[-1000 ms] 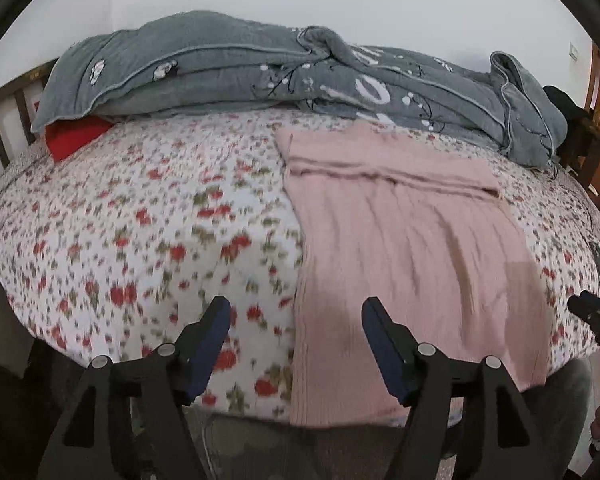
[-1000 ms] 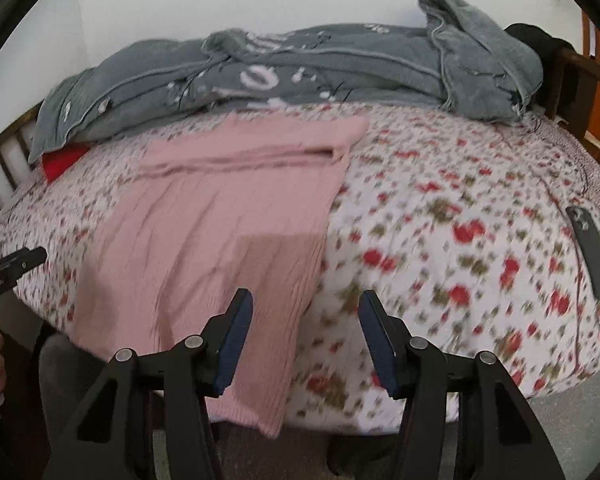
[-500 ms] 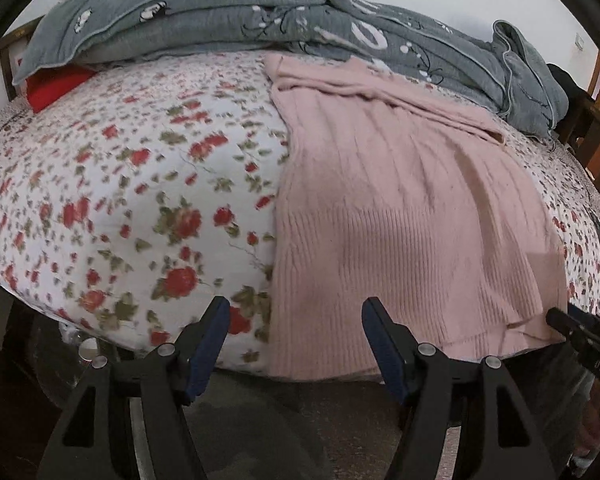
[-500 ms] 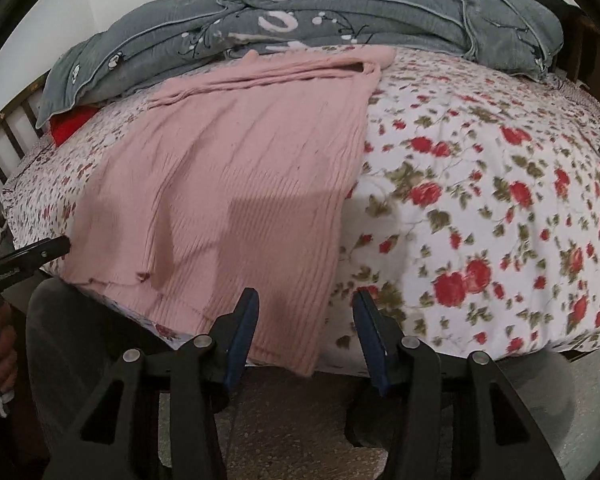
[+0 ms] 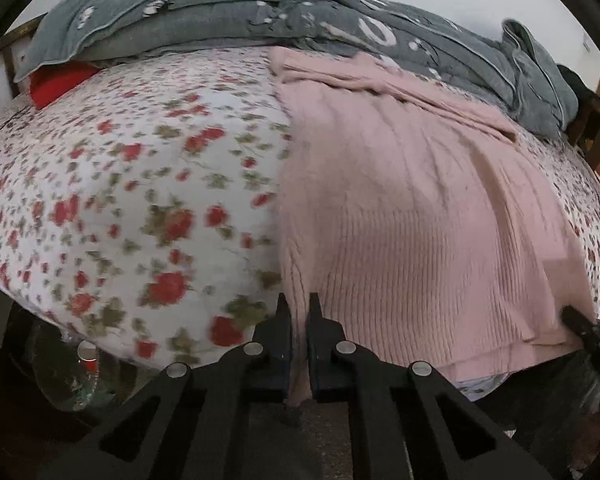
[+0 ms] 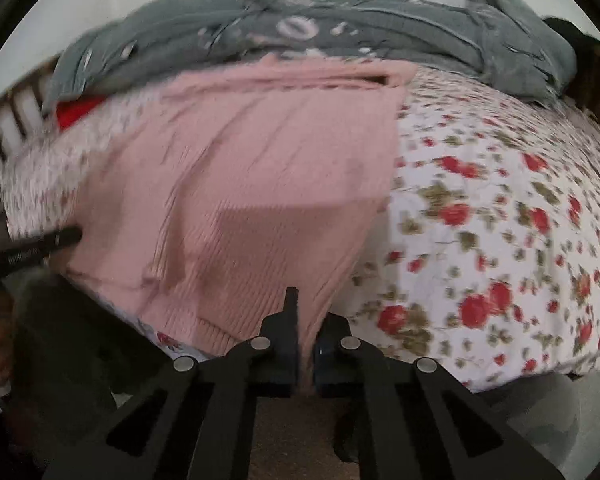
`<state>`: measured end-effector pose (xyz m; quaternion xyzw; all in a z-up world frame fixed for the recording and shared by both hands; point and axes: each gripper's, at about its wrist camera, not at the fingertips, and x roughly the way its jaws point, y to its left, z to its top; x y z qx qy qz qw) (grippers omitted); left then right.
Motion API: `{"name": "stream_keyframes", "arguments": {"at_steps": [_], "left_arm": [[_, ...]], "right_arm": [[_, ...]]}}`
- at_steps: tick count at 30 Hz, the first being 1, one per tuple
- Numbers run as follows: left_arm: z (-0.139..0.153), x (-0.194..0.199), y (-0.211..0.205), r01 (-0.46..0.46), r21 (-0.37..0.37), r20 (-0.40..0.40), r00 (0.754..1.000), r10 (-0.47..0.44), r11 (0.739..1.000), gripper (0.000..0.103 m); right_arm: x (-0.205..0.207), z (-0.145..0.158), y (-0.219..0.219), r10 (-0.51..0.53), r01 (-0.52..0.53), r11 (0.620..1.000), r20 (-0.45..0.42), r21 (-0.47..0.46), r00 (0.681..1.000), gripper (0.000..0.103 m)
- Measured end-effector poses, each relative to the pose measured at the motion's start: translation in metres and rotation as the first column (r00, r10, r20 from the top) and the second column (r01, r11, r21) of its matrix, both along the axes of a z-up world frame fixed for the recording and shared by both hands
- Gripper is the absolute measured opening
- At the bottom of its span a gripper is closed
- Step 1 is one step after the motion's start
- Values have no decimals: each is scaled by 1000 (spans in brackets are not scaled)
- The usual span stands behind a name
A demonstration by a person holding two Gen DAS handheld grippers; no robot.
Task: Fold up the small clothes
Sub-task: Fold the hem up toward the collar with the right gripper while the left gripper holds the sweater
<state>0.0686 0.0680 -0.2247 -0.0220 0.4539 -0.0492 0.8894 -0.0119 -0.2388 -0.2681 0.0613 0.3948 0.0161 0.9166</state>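
A pink ribbed knit garment [image 5: 412,216] lies flat on the floral bed sheet [image 5: 132,200], its hem hanging over the near bed edge. My left gripper [image 5: 299,320] is shut on the hem's near left corner. In the right wrist view the same pink garment [image 6: 268,184] shows, and my right gripper [image 6: 306,320] is shut on the hem's near right corner. The tip of the left gripper [image 6: 40,248] shows at the left of the right wrist view, and the tip of the right gripper [image 5: 588,330] at the right of the left wrist view.
A grey quilt [image 5: 260,12] is piled along the far side of the bed, with a red item [image 5: 56,80] under its left end. Wooden bed rails [image 6: 16,120] stand at the far left. The floor lies below the near bed edge.
Both grippers moved in to the hem's near corners and went from wide open to shut on the pink fabric.
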Motion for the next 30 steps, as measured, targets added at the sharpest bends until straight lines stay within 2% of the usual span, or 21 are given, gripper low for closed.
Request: {"name": "stream_keyframes", "arguments": {"at_steps": [3, 6, 9, 14, 17, 20, 23, 24, 25, 26, 30], "left_arm": [[2, 0, 18, -9, -29, -2, 1000, 9, 1000, 7], [2, 1, 22, -8, -59, -15, 1000, 8, 998, 7], [0, 0, 12, 3, -24, -12, 1000, -4, 1000, 7], [-4, -1, 6, 20, -12, -33, 999, -20, 1000, 11], [-6, 1, 8, 16, -25, -43, 999, -17, 1000, 23], [-10, 3, 8, 7, -30, -54, 999, -8, 1000, 31], [-10, 2, 7, 4, -26, -48, 999, -6, 1000, 32], [-10, 2, 6, 8, -17, -51, 999, -9, 1000, 31], [-9, 2, 6, 15, -18, -53, 998, -16, 1000, 17], [-8, 3, 6, 26, -30, -57, 998, -28, 999, 8], [4, 2, 11, 33, -66, -43, 998, -36, 997, 7]], "right_arm": [[-9, 4, -22, -40, 40, 999, 16, 37, 999, 4], [-12, 0, -36, -49, 49, 995, -5, 84, 999, 4], [-10, -6, -29, -39, 40, 997, -17, 68, 999, 4], [-5, -6, -17, -17, 18, 999, -21, 44, 1000, 7], [0, -8, -19, -30, 32, 999, -32, 40, 999, 12], [2, -14, -22, -21, 25, 997, -59, 77, 998, 14], [3, -19, -20, -15, 19, 997, -61, 73, 998, 14], [3, -19, -19, -11, 15, 997, -64, 69, 998, 12], [4, -17, -20, -4, 9, 997, -66, 75, 998, 8], [4, -16, -22, -4, 9, 997, -62, 83, 998, 5], [-4, 0, -31, -36, 37, 993, -11, 113, 999, 5]]}}
